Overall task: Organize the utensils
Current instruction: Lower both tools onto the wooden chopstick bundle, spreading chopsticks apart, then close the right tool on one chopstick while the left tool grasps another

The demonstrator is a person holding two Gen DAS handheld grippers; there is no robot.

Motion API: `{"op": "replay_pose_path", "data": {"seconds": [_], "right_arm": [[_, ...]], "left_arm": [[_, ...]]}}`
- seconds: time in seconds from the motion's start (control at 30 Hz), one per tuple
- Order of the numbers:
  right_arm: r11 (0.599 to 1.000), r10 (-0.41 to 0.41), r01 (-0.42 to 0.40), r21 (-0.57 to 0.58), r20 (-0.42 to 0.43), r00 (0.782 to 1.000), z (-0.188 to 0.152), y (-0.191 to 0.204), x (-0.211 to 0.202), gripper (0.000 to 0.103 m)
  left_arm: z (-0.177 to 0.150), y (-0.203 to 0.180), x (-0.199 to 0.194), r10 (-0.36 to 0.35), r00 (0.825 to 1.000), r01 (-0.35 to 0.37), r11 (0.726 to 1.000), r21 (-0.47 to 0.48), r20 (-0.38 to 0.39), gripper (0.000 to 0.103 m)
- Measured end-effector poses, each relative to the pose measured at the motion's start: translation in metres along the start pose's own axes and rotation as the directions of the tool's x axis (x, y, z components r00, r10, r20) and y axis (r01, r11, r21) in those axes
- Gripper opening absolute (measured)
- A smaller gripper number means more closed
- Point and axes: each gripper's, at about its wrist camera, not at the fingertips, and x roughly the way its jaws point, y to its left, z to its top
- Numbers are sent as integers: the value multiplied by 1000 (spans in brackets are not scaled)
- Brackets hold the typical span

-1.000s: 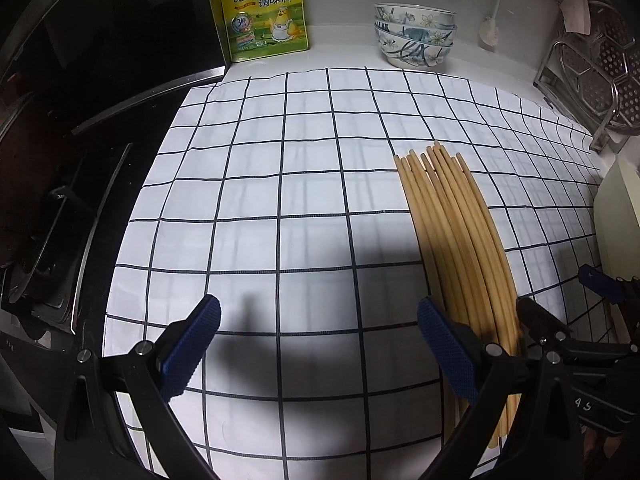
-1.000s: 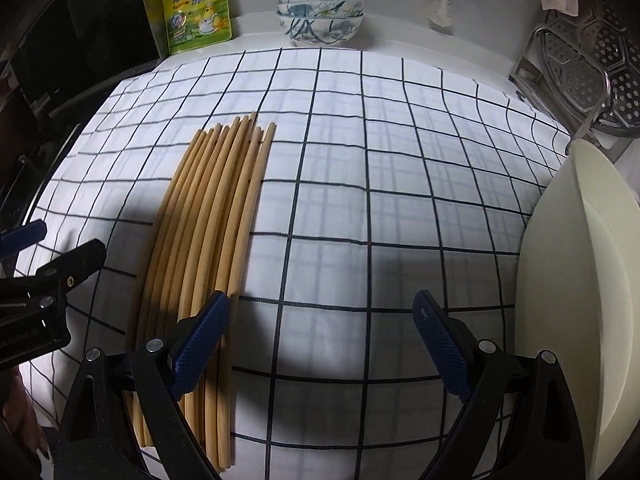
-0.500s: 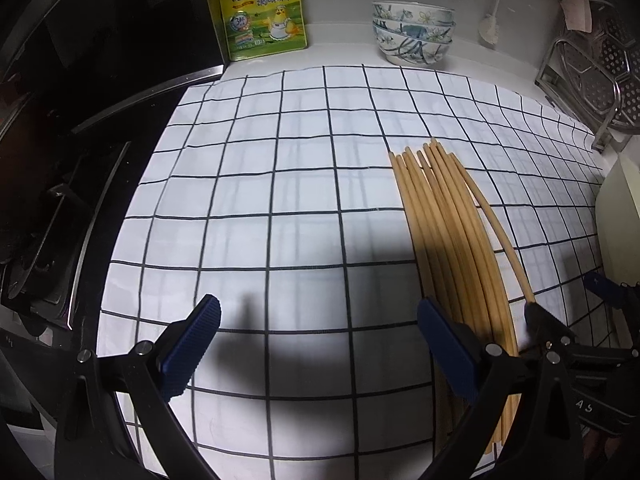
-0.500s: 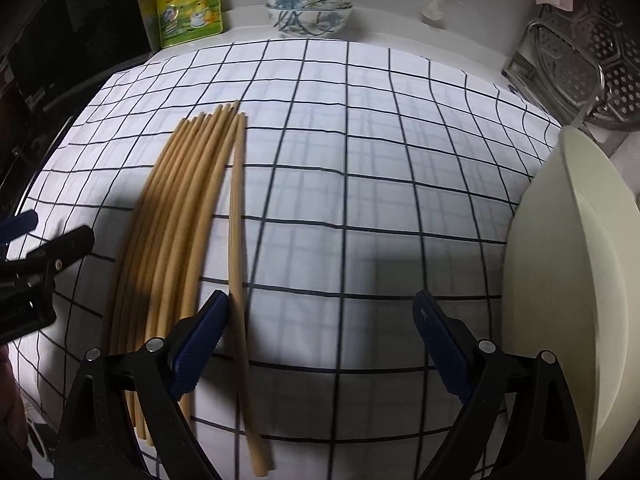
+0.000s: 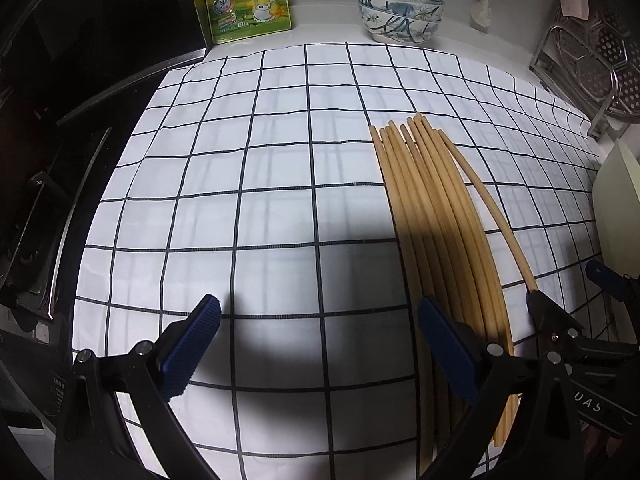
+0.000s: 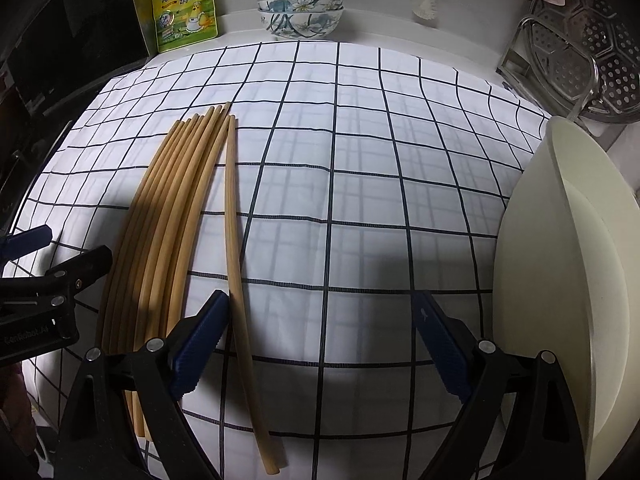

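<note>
Apart, one smooth round wooden chopstick splays from the bundle.

Open cloth between chopsticks and plate.

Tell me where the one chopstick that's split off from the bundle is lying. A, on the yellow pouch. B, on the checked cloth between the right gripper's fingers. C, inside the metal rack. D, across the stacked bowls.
B: the lone chopstick lies flat on the checked cloth, just right of the bundle, running between the open right gripper fingers.
</note>
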Motion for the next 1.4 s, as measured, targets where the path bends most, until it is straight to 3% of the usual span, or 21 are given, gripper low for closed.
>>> {"op": "replay_pose_path", "data": {"seconds": [0.6,0.77,1.0,1.1,1.2,1.27,1.3,1.37,1.4], "right_arm": [[1000,-2,3,-20,13,1000,3,6,0,88],[999,-3,4,-39,23,1000,6,11,0,88],[998,-11,13,-56,37,999,8,13,3,88],[997,-11,14,-79,51,999,8,17,4,80],[996,18,-13,-90,58,998,8,20,2,64],[994,46,-41,-99,55,997,8,24,1,50],[993,66,-61,-103,50,997,9,26,1,39],[990,93,-88,-114,37,995,10,30,1,24],[988,100,-96,-125,31,994,11,33,1,11]], "left_arm": [[-1,4,4,-17,1000,16,999,-28,-18,98],[1,5,7,36,999,-36,999,-18,-35,98],[7,9,12,11,1000,-12,999,-44,-27,98],[9,10,13,11,1000,-12,998,-59,-20,94],[9,6,8,4,1000,-4,999,-37,5,76],[10,2,5,-6,1000,6,1000,-20,15,55],[10,0,3,-12,1000,12,1000,-14,17,49],[11,-3,1,-26,1000,26,1000,-4,15,20],[11,-3,1,-31,999,31,1000,-2,13,13]]}}
